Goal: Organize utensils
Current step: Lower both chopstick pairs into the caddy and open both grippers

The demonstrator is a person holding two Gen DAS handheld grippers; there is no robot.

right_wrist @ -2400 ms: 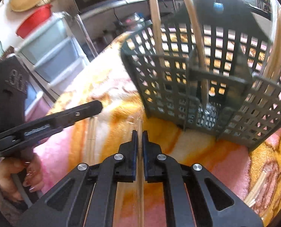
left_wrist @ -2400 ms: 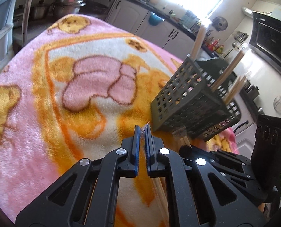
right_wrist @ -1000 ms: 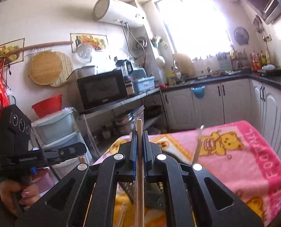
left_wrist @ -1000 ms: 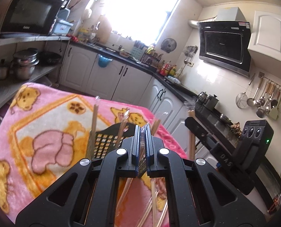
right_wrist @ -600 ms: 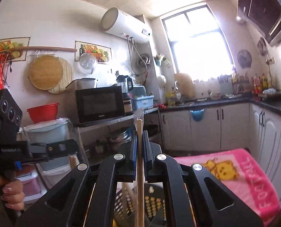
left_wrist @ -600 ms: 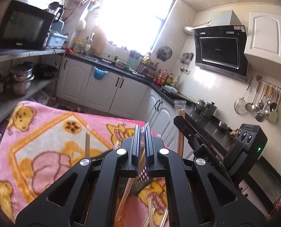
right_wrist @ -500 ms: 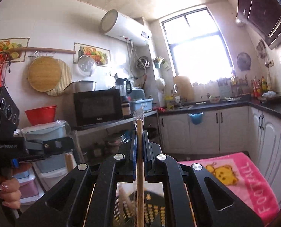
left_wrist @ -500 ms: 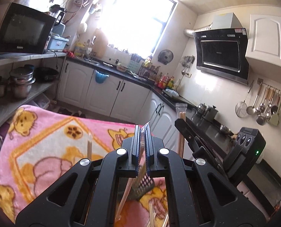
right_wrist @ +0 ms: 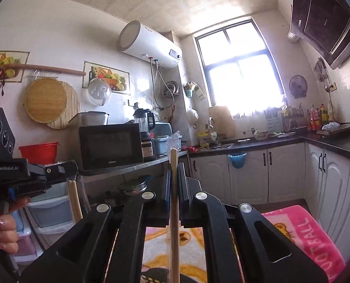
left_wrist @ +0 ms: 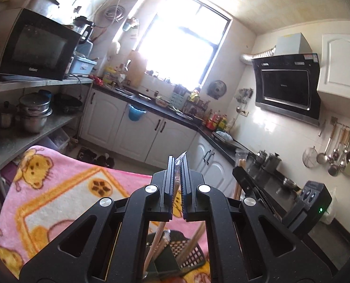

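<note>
Left gripper (left_wrist: 177, 179): you clamp wrapped chopsticks (left_wrist: 179, 165) upright, over the basket (left_wrist: 186, 257).
Right gripper (right_wrist: 174, 184): clamped on a wrapped pair (right_wrist: 174, 162), likely basket-bound.

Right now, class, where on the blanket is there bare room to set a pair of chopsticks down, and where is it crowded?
Free: the blanket from its bear-print far corner to the left hand-held gripper. Crowded: the basket below it, full of upright chopsticks. In the right wrist view, a bare pink strip lies beside the right hand-held gripper.

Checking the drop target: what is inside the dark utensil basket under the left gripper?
Several wooden chopsticks stand tilted in the basket. The left gripper covers the basket's bottom and near side.
</note>
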